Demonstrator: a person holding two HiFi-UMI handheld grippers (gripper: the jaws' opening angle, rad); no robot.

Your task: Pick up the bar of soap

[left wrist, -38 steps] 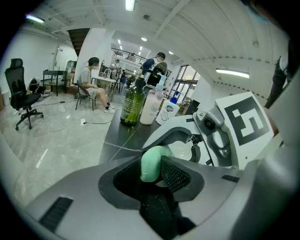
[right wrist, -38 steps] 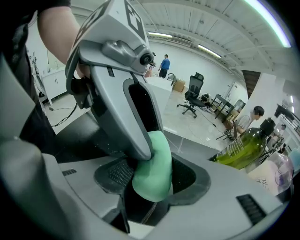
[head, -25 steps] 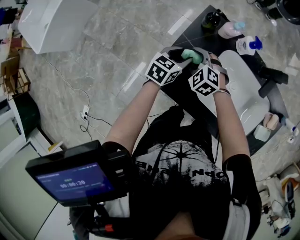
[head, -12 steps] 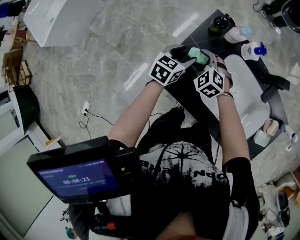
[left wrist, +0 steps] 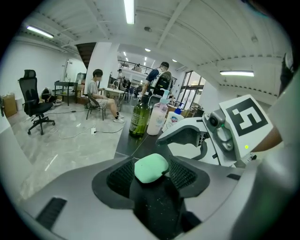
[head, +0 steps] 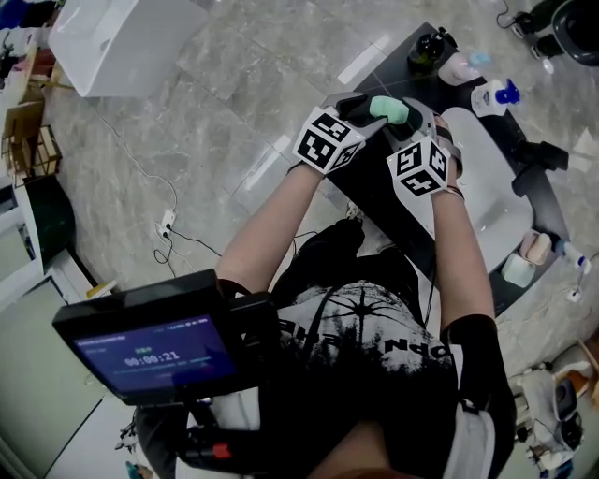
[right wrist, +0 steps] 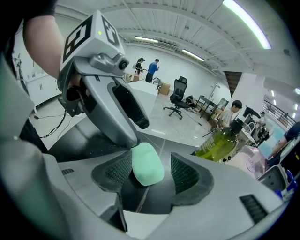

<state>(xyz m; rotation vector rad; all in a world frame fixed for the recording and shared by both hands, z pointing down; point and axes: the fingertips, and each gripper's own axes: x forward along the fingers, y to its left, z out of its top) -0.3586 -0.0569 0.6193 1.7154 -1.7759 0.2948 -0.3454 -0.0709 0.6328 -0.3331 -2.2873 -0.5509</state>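
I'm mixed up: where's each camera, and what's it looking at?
Head view: on the person's head, looking down at arms, left gripper, right gripper, soap.
Left gripper view: on left gripper, fingers just opened, soap between; faces bottles, right gripper, right hand.
Right gripper view: on right gripper; faces soap, left gripper, left hand.
Shared: all show soap.

You're standing in a big open-plan office or lab hall. Strip lights (left wrist: 129, 10) run along a white ceiling. Swivel office chairs (left wrist: 35, 105) and desks (left wrist: 65, 86) stand on a polished stone-tile floor (head: 215, 84), where a cable (head: 140, 173) trails to a power strip (head: 168, 224). A washstand sits on that open floor: dark counter (head: 379, 192), white basin (head: 491, 201), pump bottle (head: 491, 94), bar of soap (head: 387, 109).
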